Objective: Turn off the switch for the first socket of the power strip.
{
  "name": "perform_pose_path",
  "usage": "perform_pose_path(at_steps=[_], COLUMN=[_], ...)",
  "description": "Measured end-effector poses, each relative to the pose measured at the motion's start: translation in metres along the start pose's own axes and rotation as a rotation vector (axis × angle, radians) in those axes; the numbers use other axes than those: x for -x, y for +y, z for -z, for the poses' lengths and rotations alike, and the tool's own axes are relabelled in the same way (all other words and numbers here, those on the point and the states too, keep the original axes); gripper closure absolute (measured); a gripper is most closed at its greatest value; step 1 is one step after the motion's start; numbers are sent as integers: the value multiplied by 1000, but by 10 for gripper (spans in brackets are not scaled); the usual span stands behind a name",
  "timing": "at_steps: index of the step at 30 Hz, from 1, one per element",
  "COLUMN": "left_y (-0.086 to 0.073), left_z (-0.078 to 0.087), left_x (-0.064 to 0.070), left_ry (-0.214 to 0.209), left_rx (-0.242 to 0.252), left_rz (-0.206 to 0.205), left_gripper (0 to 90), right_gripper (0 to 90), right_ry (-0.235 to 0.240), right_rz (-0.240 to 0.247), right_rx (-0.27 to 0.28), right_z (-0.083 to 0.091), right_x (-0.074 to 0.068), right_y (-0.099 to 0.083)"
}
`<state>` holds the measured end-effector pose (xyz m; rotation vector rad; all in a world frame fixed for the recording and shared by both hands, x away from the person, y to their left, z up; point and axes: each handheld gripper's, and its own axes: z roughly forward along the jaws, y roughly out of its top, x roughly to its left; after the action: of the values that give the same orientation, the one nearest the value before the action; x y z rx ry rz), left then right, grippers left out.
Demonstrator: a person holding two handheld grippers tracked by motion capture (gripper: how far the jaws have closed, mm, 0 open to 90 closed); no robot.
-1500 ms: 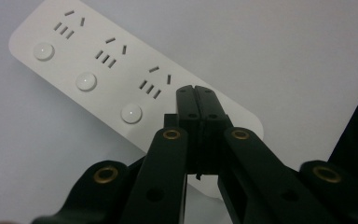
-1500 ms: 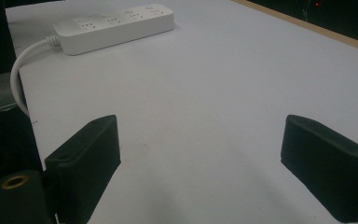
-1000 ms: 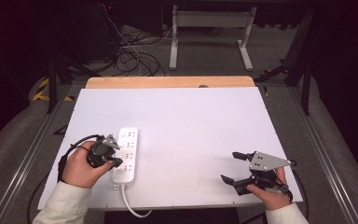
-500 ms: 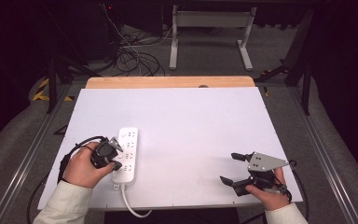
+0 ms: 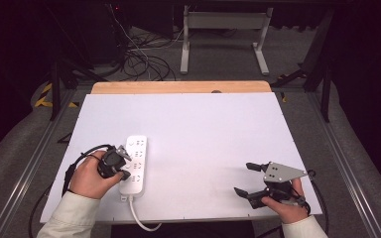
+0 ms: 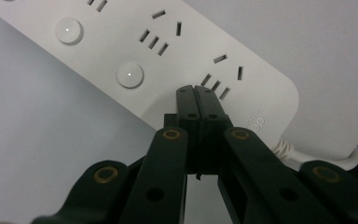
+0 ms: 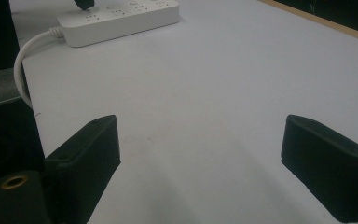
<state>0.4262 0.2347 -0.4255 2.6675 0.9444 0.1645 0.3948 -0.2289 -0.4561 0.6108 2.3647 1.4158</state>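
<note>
- A table (image 5: pixel 188 88) with a light wooden top carries everything; its bare wood shows as a strip along the far edge.
- A large white sheet (image 5: pixel 203 129) lies flat on the table and covers nearly all of it, from the wooden strip to the near edge.
- A white power strip (image 5: pixel 135 166) lies flat on the sheet at its near left part, its long side running from near to far.
- The power strip's white cord (image 5: pixel 140 222) leaves its near end and curls over the near edge of the table.
- A small dark spot (image 5: pixel 216 91) sits on the wooden strip.
</note>
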Motion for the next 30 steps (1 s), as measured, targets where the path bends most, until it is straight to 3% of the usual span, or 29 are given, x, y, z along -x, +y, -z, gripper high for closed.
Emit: perform_pose_path(at_steps=[12, 30], left_y=[1, -1], left_z=[-2, -4], left_x=[1, 1], left_ry=[18, -1], left_rx=[-5, -4], left_rz=[-5, 19], left_gripper=[900, 900], right_gripper=[120, 119], right_ry=[2, 3], right_rz=[1, 2], right_rx=[0, 0], right_z=[0, 0], right_x=[0, 0], right_y=[0, 0])
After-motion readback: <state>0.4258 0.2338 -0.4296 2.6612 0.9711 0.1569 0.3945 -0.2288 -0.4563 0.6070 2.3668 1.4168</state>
